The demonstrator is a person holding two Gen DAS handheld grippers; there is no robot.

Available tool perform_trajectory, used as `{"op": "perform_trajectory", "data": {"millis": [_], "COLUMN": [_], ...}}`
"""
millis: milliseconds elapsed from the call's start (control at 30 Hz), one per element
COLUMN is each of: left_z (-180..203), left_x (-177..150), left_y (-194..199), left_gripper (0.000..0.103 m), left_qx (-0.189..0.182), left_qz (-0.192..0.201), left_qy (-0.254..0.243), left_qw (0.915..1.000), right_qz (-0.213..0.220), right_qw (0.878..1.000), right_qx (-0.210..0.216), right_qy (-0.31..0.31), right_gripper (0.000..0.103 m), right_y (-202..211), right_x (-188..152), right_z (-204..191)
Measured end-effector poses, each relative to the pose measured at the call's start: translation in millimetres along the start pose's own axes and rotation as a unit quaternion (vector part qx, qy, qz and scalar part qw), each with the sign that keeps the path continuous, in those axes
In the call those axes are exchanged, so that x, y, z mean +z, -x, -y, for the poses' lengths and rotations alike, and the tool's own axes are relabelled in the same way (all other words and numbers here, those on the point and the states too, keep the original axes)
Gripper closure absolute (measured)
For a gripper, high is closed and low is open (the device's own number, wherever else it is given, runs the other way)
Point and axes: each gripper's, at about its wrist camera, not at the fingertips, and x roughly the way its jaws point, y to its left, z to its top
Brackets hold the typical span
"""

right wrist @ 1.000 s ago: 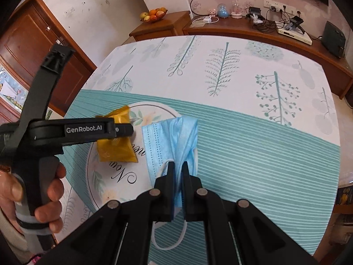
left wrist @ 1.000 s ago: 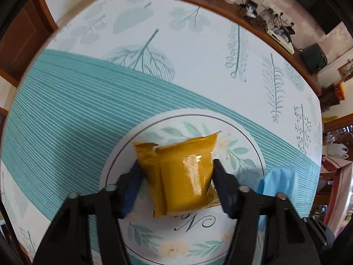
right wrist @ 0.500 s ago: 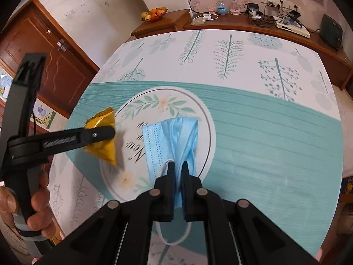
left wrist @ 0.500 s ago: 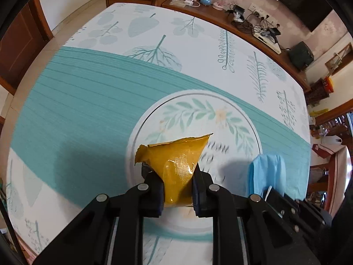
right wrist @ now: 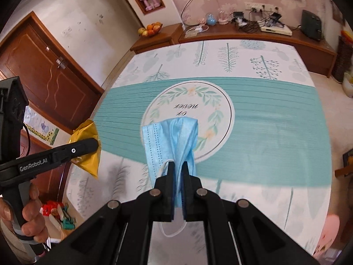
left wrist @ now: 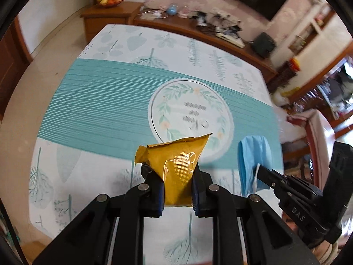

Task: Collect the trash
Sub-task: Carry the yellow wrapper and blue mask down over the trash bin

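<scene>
Between the left gripper's (left wrist: 177, 187) blue pads sits a yellow snack wrapper (left wrist: 176, 167), pinched across its lower half; the jaws are clenched on it and the torn top flares free above. Wrapper is off the table, hanging over the near white border of the tablecloth (left wrist: 106, 110).

Right gripper (right wrist: 177, 190): jaws clamped on a blue face mask (right wrist: 169, 141), folded, bunched where the pads bite. One white ear loop (right wrist: 173, 231) dangles below the fingers, outside the grip. Mask also clear of the cloth.

Beyond the jaws: round leaf-wreath print (right wrist: 189, 119) at the cloth's centre, bare. Person's hand (right wrist: 28, 216) wraps the left gripper's handle at the left edge of the right wrist view. Some small coloured items low beside the table there; cannot tell what they are. No bin visible in either view.

Risks, as I judge them:
- Wrapper is slick foil, held by a narrow band. A quick swing could let it slide out of the pads.
- Mask grip is on gathered fabric only; if the fold shifts, it may slip free.
- Loose ear loop could snag on the table edge or the other gripper, the two tools being near each other.
- With no bin in sight, the carry may be long, which adds to the chance of a drop.
</scene>
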Motion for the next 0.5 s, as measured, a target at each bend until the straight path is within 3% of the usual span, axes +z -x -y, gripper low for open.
{"op": "perform_trajectory", "data": {"millis": [267,500], "left_z": [-12.9,-16.8], "left_x": [-50.5,-96.3], "left_y": [70.0,101.8], "left_gripper": [0.086,0.086], "left_qx": [-0.073,-0.104], "left_qz": [0.003,-0.014], "left_qy": [-0.097,-0.164], "left_qw": [0.9926,0.9808], "right_qz": [0.063,0.052], "right_qw": [0.994,0.990], "right_qx": [-0.041,-0.058], "right_qy": [-0.074,-0.120], "right_gripper": [0.099,0.099], "right_y": [63.0,80.8], "right_x": [-82.9,-153.0], "right_z": [-59.5,-97.5]}}
